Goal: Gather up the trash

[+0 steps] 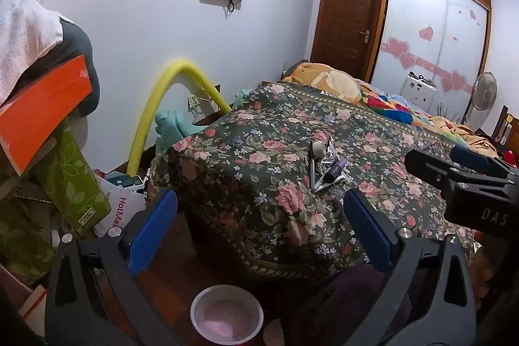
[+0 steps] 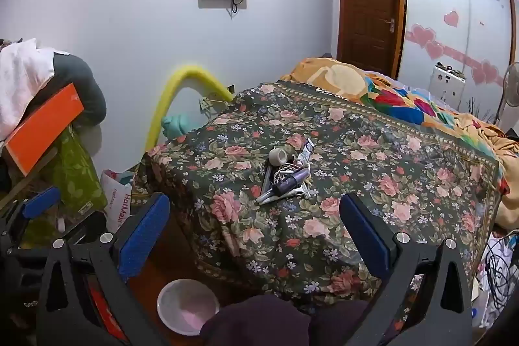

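Observation:
A small heap of trash (image 1: 326, 166) lies on the floral cloth (image 1: 259, 171) over a low table: a tape roll (image 1: 318, 149), a purple tube (image 1: 337, 169), a dark pen and tangled white cord. It also shows in the right wrist view (image 2: 287, 175). My left gripper (image 1: 259, 229) is open and empty, held short of the table's near edge. My right gripper (image 2: 254, 229) is open and empty, also short of the heap; its body shows at the right of the left wrist view (image 1: 467, 184). A round bin with a pink liner (image 1: 227, 313) stands on the floor below.
A cluttered pile at the left holds an orange box (image 1: 45, 109), a green tissue box (image 1: 69, 180) and a white towel (image 1: 22, 34). A yellow foam tube (image 1: 152, 115) arcs by the wall. A bed with colourful blankets (image 2: 405, 106) lies beyond the table.

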Tool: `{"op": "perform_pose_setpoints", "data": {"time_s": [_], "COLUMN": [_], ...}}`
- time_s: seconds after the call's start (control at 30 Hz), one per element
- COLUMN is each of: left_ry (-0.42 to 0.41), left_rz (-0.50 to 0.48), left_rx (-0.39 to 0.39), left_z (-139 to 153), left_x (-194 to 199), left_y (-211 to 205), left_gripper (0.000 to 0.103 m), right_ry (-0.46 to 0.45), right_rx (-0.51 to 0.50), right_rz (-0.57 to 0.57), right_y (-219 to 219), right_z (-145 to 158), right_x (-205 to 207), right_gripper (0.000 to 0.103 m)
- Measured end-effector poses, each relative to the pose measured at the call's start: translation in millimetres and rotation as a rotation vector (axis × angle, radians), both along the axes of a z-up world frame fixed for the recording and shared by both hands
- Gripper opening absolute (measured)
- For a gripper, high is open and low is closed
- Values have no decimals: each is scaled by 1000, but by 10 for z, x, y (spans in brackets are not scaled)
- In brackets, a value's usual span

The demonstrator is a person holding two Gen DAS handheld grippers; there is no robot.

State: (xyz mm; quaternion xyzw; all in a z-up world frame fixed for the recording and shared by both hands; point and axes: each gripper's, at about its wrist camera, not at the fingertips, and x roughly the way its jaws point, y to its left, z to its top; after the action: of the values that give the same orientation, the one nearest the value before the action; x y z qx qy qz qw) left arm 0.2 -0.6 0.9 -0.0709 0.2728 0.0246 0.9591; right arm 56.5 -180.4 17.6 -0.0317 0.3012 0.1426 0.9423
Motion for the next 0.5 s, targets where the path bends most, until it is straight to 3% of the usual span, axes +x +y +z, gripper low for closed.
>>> {"op": "perform_pose_setpoints", "data": {"time_s": [0.5], "left_ry": [9], "left_rz": [1], "left_rx": [13], "left_z": [-24], "left_x": [40], "left_y": [-13], "left_gripper": [103], "right_ry": [3], "right_rx": [-7], "right_rz": [4], "right_y": [79], "right_z": [-29], "right_x": [141], "right_gripper": [103]}}
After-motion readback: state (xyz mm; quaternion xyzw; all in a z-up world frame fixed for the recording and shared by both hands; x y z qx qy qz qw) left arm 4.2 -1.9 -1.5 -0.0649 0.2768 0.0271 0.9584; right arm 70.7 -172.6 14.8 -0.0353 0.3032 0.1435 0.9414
